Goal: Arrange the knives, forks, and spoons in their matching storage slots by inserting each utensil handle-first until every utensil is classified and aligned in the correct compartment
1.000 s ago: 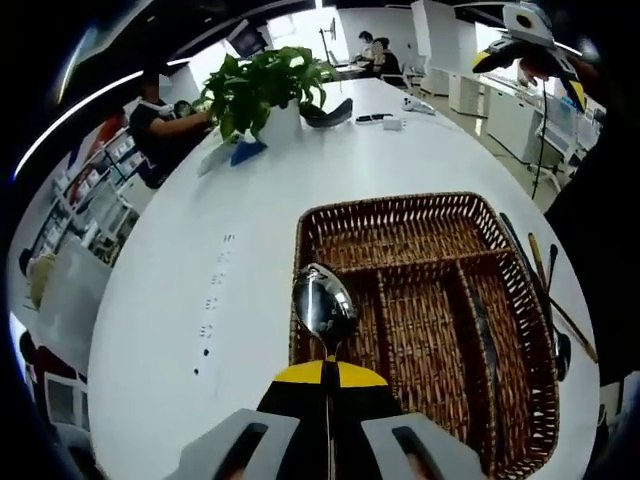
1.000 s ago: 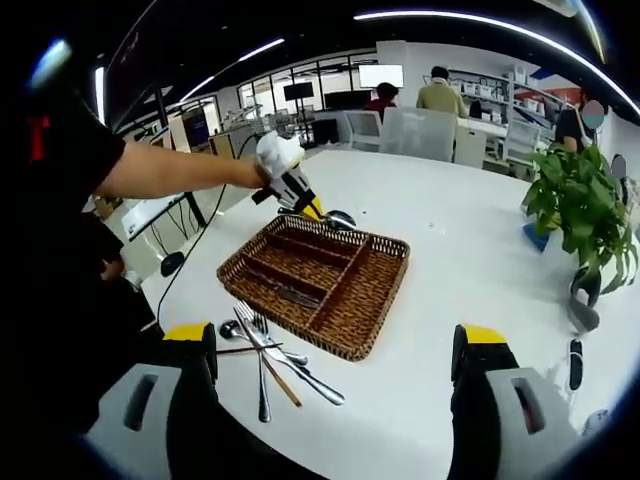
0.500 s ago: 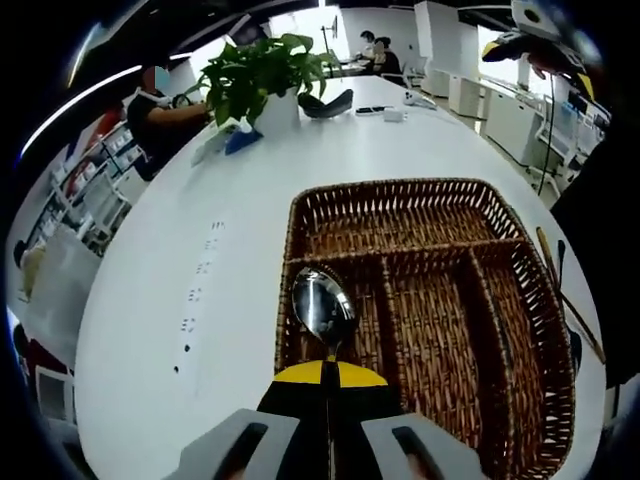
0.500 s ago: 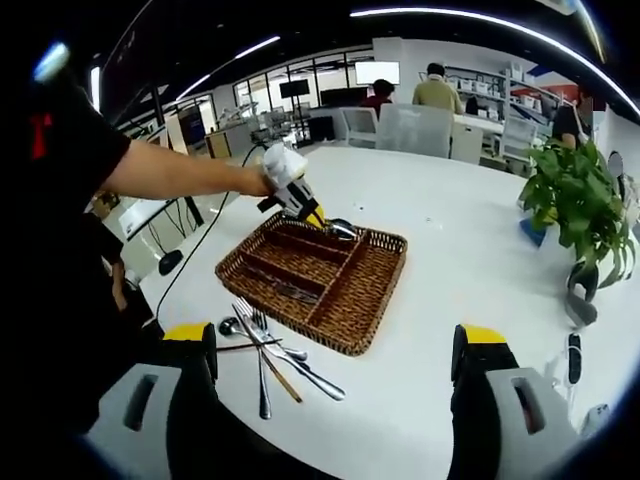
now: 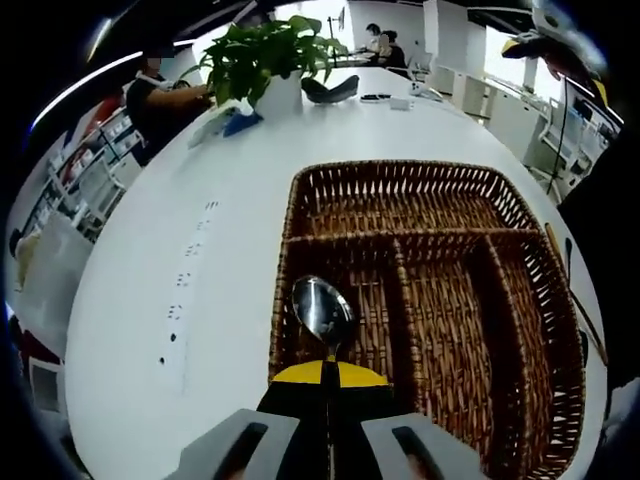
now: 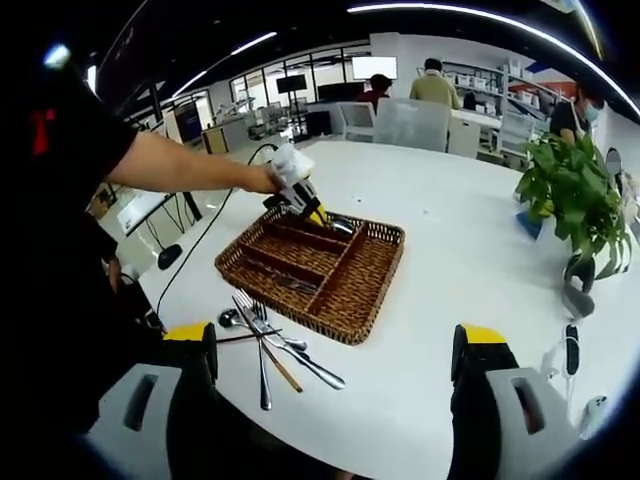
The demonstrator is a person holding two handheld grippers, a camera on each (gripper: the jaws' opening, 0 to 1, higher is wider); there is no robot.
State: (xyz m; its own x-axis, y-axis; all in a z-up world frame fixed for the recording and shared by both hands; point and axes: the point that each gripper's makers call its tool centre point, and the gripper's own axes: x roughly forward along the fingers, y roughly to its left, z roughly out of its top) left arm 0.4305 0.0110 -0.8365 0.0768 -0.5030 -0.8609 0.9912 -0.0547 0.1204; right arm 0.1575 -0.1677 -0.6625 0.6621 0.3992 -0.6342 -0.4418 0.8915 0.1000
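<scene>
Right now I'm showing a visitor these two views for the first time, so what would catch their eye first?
Most likely the shiny spoon clamped in the left gripper, bowl forward over the left slot of the wicker tray on the white table. In the right gripper view, loose cutlery lies on the table beside the tray's near edge, between the wide-open jaws of the right gripper. A leafy potted plant stands at the table's far side.
</scene>
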